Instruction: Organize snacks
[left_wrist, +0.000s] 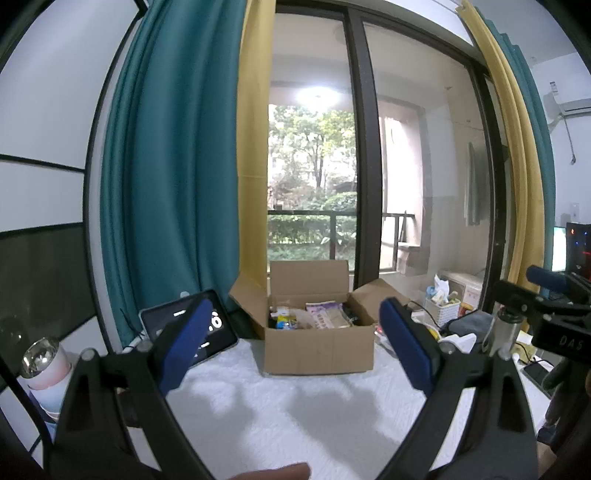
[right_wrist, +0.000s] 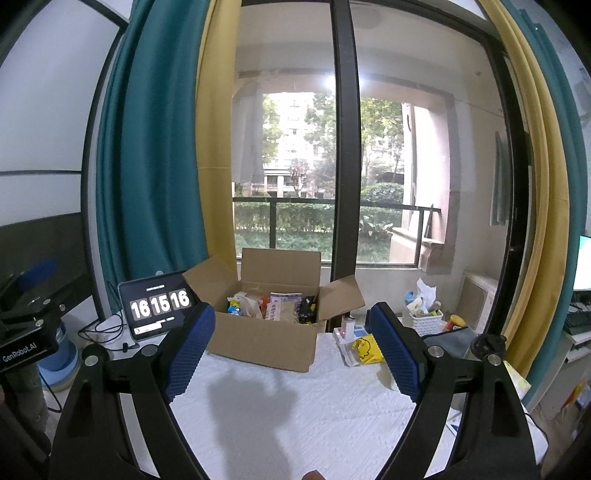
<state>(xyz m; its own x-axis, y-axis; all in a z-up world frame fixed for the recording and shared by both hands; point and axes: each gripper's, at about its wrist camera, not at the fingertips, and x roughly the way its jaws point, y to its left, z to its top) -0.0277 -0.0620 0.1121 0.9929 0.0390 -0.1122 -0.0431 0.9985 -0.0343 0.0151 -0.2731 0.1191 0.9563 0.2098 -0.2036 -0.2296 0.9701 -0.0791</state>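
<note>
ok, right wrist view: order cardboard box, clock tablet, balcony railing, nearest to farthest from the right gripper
1. cardboard box, straight ahead on the white cloth, flaps open.
2. clock tablet, back left beside the box; close to the box in depth.
3. balcony railing, outside behind the glass.

White textured table cover (right_wrist: 295, 406). Open cardboard box (right_wrist: 266, 341) at far middle, flaps up, snack packets (right_wrist: 280, 308) inside. Tablet clock (right_wrist: 157, 310) propped left of box. White basket (right_wrist: 424, 321), yellow packet (right_wrist: 365, 349) right of box.
</note>
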